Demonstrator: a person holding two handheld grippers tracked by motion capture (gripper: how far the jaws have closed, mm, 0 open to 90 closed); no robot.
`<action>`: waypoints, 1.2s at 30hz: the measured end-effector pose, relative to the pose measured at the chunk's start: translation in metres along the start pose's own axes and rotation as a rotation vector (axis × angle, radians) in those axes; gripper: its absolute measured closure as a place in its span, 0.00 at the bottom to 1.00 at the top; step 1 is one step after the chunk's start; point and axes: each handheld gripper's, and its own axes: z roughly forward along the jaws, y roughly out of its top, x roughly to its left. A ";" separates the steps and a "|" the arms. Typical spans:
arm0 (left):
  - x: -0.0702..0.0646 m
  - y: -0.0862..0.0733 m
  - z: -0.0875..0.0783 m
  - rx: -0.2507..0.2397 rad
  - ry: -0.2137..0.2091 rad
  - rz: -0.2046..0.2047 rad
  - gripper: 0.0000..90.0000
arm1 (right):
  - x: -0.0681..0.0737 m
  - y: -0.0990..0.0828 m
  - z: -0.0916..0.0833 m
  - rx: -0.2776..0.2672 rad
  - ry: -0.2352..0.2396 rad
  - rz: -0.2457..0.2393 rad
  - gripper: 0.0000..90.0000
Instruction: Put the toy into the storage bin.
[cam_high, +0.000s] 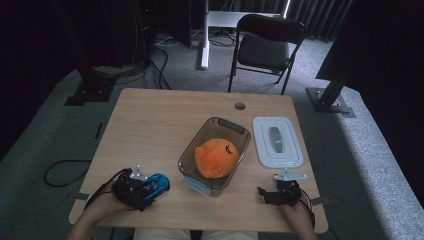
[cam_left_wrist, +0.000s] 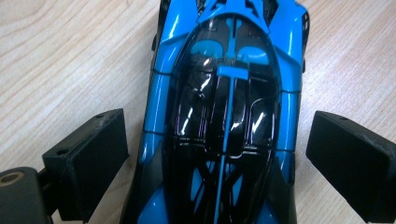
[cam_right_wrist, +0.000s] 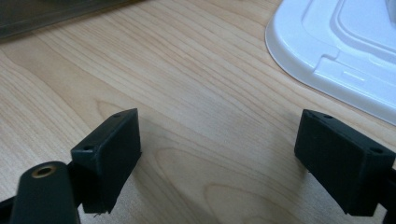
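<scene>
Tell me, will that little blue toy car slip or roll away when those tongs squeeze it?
Probably a bit slippery: the blue toy car has a glossy, curved body. It looks stiff, so it shouldn't squash. The open left tongs straddle it without touching; a push could roll it.

Setting: a recording lab or studio, as I read it from my seat. Evidence: dark curtains (cam_high: 320, 20) round the space; black metal stands (cam_high: 335, 85) bolted to floor plates; cables (cam_high: 150, 65) trailing over grey carpet (cam_high: 45, 135); one folding chair (cam_high: 265, 47); my plain wooden table (cam_high: 150, 130).

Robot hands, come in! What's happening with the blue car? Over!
Left gripper open, straddling blue toy car. Right gripper open, empty. Nothing blocking.
</scene>
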 end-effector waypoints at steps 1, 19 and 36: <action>0.000 0.001 0.000 0.002 0.000 0.007 0.07 | 0.000 0.000 0.000 0.000 0.000 0.000 0.16; 0.001 0.006 0.005 0.019 0.029 0.010 0.16 | 0.043 0.028 0.009 -0.138 0.081 0.039 0.15; -0.001 0.009 0.003 0.023 0.015 0.029 0.29 | 0.084 0.044 0.033 -0.110 0.158 0.000 0.14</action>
